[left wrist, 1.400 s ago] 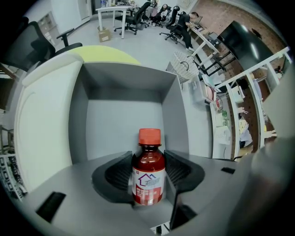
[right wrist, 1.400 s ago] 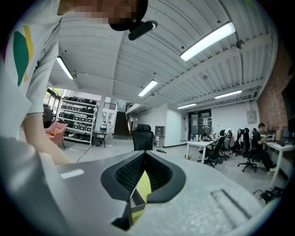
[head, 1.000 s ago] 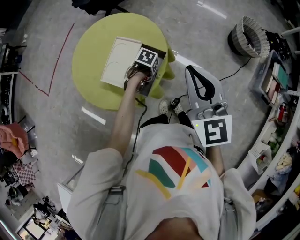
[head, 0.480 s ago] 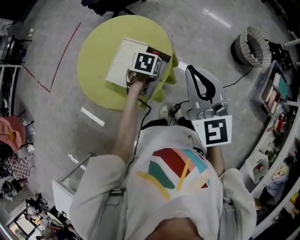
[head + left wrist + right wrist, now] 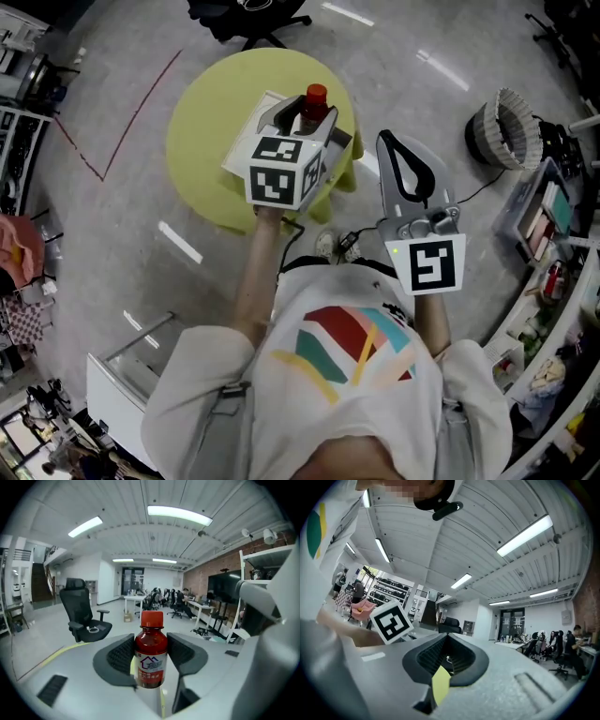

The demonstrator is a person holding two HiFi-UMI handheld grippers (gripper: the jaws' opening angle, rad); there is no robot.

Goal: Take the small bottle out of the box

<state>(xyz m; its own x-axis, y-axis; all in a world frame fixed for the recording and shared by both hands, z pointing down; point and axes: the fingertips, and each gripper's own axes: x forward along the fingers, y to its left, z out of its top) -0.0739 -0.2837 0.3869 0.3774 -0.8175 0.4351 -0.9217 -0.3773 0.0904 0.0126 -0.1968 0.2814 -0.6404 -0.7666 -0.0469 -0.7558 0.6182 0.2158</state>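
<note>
Left gripper view shows your left tool [image 5: 152, 662] clamped on the small red-capped brown bottle [image 5: 151, 641], held above the cream box [image 5: 246, 136] at twelve o'clock; slackening could let its smooth round body slip.

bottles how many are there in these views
1: the small bottle, clamped upright in the left claw above the yellow table. The box could hide more.

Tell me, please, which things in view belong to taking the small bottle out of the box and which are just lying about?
Part of the job:
- small bottle, clamped in the left gripper
- white box on the yellow table

Just lying about:
- right gripper, shut and idle
- wicker basket
- office chair
</note>
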